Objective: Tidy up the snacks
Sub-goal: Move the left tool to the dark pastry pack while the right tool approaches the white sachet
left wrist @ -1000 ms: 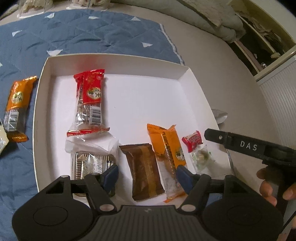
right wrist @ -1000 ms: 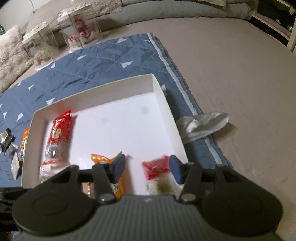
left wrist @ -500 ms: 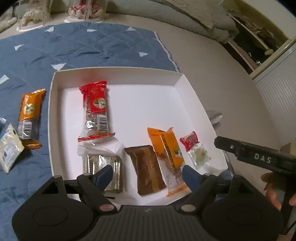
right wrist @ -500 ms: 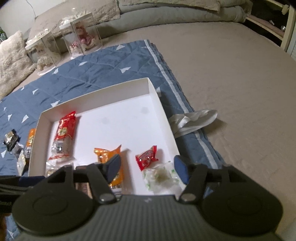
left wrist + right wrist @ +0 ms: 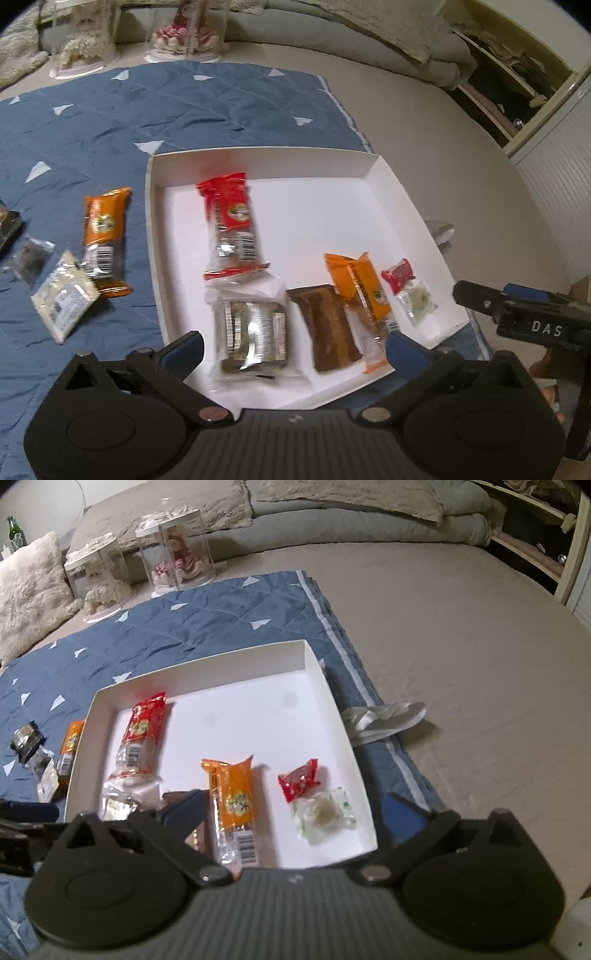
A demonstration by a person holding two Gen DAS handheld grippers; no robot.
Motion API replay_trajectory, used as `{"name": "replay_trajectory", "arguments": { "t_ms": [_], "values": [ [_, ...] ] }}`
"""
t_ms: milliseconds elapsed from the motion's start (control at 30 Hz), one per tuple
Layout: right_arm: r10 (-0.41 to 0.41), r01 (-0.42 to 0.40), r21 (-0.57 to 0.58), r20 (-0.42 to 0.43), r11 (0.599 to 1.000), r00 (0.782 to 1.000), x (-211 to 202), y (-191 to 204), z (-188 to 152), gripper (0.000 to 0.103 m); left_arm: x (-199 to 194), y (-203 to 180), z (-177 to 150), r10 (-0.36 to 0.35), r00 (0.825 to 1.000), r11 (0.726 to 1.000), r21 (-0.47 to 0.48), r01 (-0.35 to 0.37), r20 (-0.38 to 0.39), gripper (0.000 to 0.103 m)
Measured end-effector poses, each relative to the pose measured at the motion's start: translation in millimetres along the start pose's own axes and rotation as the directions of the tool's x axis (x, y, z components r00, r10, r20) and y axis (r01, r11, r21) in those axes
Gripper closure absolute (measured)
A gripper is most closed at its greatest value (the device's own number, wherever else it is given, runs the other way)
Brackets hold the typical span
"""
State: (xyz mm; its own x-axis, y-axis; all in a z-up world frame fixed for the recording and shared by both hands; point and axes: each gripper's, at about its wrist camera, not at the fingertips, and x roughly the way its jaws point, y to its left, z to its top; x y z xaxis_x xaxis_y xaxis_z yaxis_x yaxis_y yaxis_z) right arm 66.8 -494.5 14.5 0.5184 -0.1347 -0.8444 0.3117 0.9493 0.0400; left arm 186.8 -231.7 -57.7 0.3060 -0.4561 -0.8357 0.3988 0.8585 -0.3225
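A white tray (image 5: 395,192) lies on a blue quilt (image 5: 184,107). In it are a red packet (image 5: 231,221), a silver packet (image 5: 255,332), a brown bar (image 5: 327,326), an orange packet (image 5: 360,291) and a small red and clear candy (image 5: 408,290). Outside it, to the left, lie an orange bar (image 5: 103,236), a white sachet (image 5: 64,299) and dark wrappers (image 5: 26,254). My left gripper (image 5: 293,349) is open and empty above the tray's near edge. My right gripper (image 5: 293,808) is open and empty, held back from the candy (image 5: 314,797); it also shows in the left wrist view (image 5: 517,314).
Two clear display cases with dolls (image 5: 173,550) stand at the quilt's far edge. A crumpled white cloth (image 5: 384,718) lies right of the tray on the beige bed. Pillows and folded bedding lie behind. A shelf (image 5: 517,74) stands at far right.
Both grippers have pulled back and up from the tray and opened wider. The right gripper has let go of the small candy, which now lies in the tray's near right corner.
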Motion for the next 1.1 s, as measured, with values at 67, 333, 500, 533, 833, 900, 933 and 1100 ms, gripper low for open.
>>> {"name": "replay_trajectory", "arguments": {
  "t_ms": [67,333,500,533,833,900,933,1100],
  "values": [
    [0.002,-0.002,-0.001,0.002,1.000,1.000,-0.5,2.9,0.1,0.000,-4.3,9.0,0.3,0.013,1.000,1.000,-0.008,-0.013,0.011,0.000],
    [0.025,-0.025,-0.034,0.016,0.999,1.000,1.7,28.7,4.2,0.000,-27.1,48.5,5.9,0.065,0.996,0.997,-0.042,-0.063,0.052,0.000],
    [0.060,-0.059,-0.071,0.023,0.996,0.998,4.1,51.6,9.4,0.000,-41.5,74.1,9.7,0.109,0.991,0.993,-0.058,-0.104,0.077,0.000],
    [0.071,-0.069,-0.075,0.025,0.995,0.997,4.3,56.8,10.6,0.000,-44.5,80.0,10.7,0.118,0.990,0.992,-0.062,-0.113,0.080,0.000],
    [0.165,-0.158,-0.121,0.047,0.980,0.985,0.9,108.4,22.1,0.000,-66.2,126.7,18.7,0.201,0.973,0.977,-0.101,-0.190,0.113,0.000],
    [0.181,-0.173,-0.131,0.051,0.976,0.982,2.5,123.9,26.2,0.000,-71.6,137.2,20.5,0.216,0.968,0.973,-0.115,-0.202,0.124,0.000],
    [0.188,-0.180,-0.136,0.052,0.974,0.981,3.4,130.2,27.9,0.000,-74.5,142.9,21.2,0.225,0.966,0.970,-0.123,-0.210,0.130,0.000],
    [0.245,-0.232,-0.174,0.052,0.957,0.968,10.6,164.7,36.1,0.000,-85.7,170.2,24.2,0.266,0.952,0.956,-0.165,-0.241,0.151,0.000]
  ]
}}
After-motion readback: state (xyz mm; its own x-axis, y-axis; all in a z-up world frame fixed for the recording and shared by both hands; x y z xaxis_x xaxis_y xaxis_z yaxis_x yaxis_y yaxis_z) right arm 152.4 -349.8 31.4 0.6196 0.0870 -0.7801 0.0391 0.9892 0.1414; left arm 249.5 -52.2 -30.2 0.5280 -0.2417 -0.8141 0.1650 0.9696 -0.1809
